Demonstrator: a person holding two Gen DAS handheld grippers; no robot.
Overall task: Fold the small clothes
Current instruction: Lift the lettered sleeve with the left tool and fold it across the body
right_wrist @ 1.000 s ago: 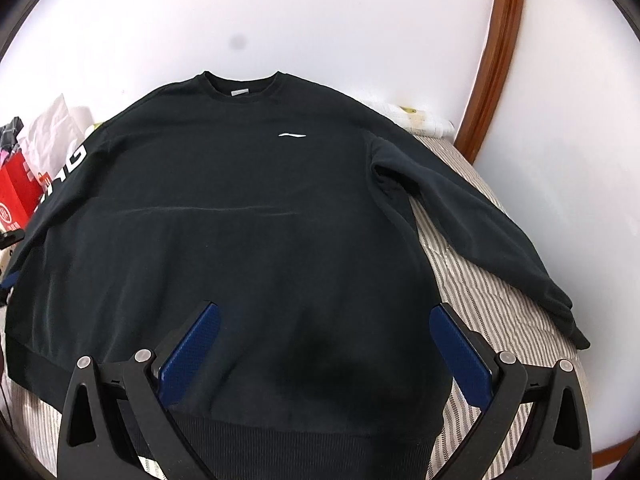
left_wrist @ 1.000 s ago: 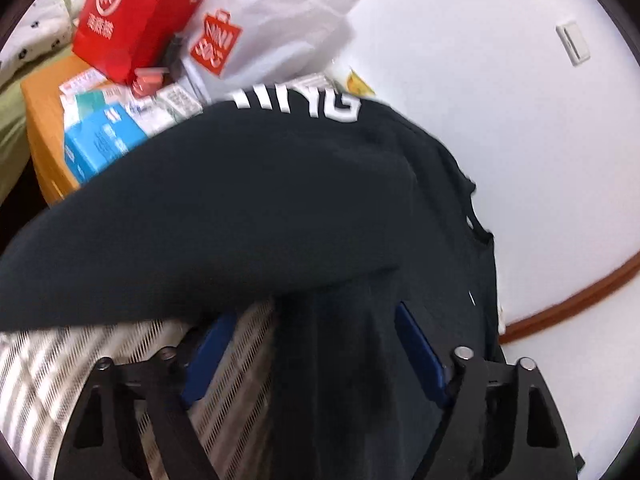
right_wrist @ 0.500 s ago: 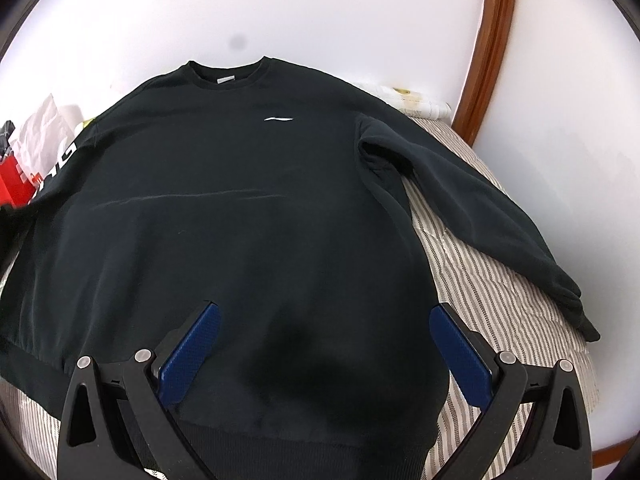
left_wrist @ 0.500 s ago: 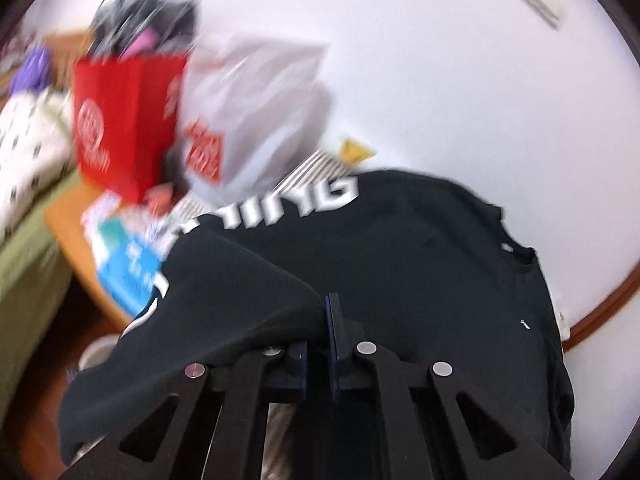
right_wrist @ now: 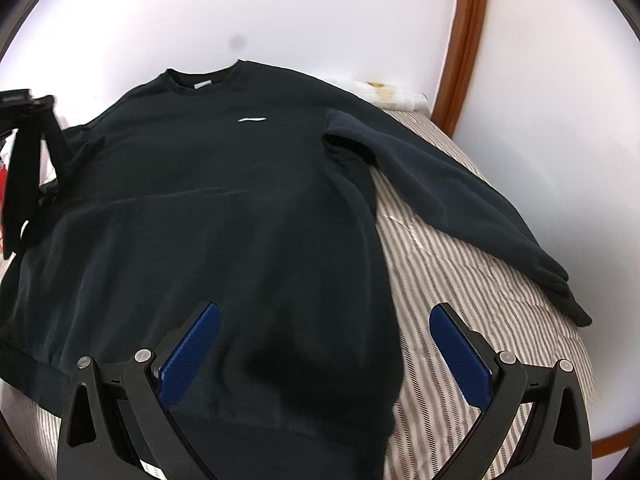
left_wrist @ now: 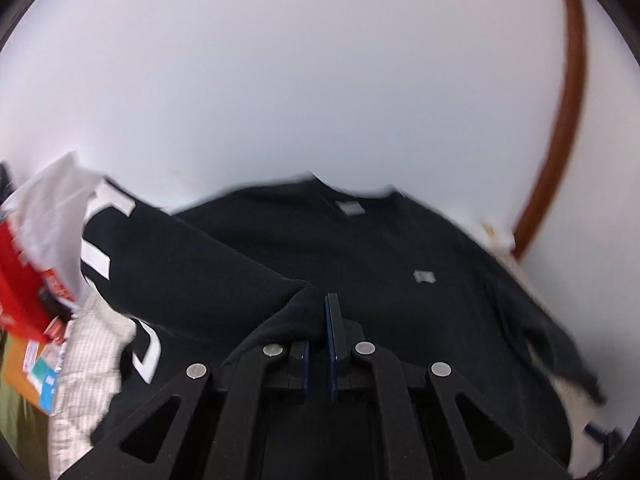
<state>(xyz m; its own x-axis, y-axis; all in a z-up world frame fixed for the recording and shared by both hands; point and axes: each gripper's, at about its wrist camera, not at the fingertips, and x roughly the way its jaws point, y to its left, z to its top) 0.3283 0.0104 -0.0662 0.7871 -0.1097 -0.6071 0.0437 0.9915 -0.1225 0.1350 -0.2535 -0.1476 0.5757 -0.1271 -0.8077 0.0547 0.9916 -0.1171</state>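
Your left gripper (left_wrist: 318, 312) had its jaws clenched on the sleeve (left_wrist: 208, 272) of the black sweatshirt (right_wrist: 224, 216); the cloth was pinched between the blue pads and lifted, draping away to the left of the jaws, white lettering showing on it. Your right gripper (right_wrist: 324, 344) had its jaws released, wide apart, nothing between the pads; it hovered over the sweatshirt's lower body, hem just below the jaws. The sweatshirt lay flat, front up, on the striped bed cover (right_wrist: 472, 280), collar at the far end ahead of the jaws. The other sleeve (right_wrist: 448, 200) stretched out to the right of the right jaws. A red bag (left_wrist: 20, 280) sat far left of the left jaws.
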